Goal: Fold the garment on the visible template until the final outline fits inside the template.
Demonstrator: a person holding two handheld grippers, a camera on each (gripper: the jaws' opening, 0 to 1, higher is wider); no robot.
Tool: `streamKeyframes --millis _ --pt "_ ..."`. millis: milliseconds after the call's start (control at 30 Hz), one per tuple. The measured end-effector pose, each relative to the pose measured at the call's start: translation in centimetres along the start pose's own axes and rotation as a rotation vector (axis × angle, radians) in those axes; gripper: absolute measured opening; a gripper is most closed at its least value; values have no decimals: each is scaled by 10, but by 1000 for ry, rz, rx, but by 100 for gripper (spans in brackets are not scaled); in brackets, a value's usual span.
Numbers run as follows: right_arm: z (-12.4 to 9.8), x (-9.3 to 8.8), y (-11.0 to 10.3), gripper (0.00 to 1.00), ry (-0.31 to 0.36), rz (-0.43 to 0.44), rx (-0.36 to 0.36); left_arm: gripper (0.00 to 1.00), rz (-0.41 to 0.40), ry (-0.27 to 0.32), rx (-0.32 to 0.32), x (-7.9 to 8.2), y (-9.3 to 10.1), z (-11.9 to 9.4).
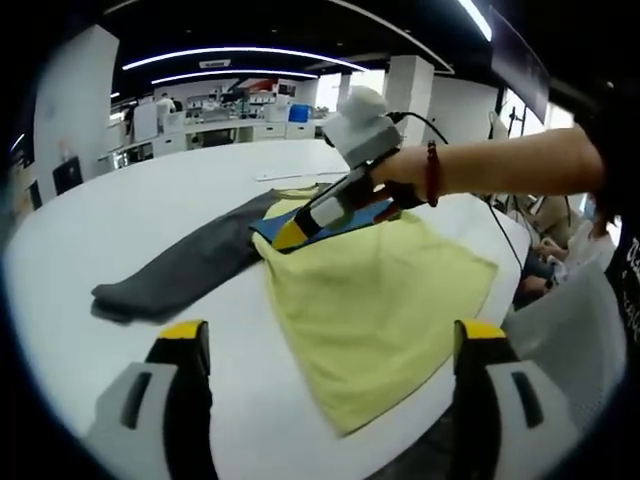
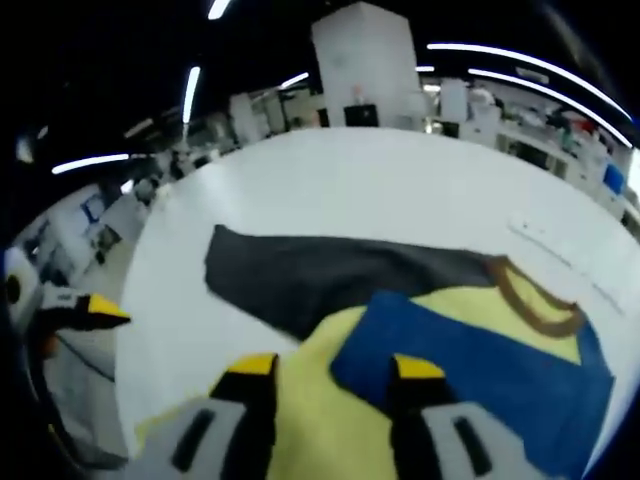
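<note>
A yellow long-sleeved shirt (image 1: 380, 300) with a brown collar (image 2: 530, 300) lies flat on the white table (image 1: 130, 210). One dark grey sleeve (image 1: 190, 270) stretches out to the side. A blue template (image 2: 490, 380) rests on the shirt's chest below the collar. My right gripper (image 1: 290, 238), held by a hand coming in from the right, hovers at the template's edge (image 1: 262, 227) by the sleeve seam. Its own view shows the jaws (image 2: 333, 368) apart over yellow cloth. My left gripper (image 1: 332, 345) stands wide open short of the shirt's hem, holding nothing; its yellow tip (image 2: 95, 308) shows beyond the table edge.
The table's curved edge (image 1: 420, 430) runs close under the shirt's hem. Bare tabletop (image 2: 350, 180) spreads beyond the grey sleeve. A person's forearm (image 1: 500, 165) with a red bracelet reaches over the shirt. Desks and pillars stand far behind.
</note>
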State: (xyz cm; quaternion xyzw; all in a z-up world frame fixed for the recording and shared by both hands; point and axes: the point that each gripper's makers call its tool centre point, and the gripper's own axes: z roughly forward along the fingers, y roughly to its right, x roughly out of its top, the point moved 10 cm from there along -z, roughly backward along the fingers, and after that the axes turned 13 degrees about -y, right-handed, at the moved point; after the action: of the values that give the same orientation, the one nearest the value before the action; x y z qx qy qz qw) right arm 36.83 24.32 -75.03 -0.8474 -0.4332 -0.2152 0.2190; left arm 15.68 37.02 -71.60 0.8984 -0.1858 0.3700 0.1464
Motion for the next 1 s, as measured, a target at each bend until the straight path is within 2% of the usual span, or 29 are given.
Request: streamKeyframes --millis 267,467,800,1000 --pt "-25 -11 15 75 39 58 -5 99 3 5 12 3 -1 -2" --pt "-48 -32 41 81 57 120 -42 99 4 7 18 4 -2 -2" --pt "-85 -66 84 81 86 213 -104 99 8 15 35 8 -6 -1" --pt "-105 -91 109 78 87 265 -142 99 13 19 39 11 -7 0"
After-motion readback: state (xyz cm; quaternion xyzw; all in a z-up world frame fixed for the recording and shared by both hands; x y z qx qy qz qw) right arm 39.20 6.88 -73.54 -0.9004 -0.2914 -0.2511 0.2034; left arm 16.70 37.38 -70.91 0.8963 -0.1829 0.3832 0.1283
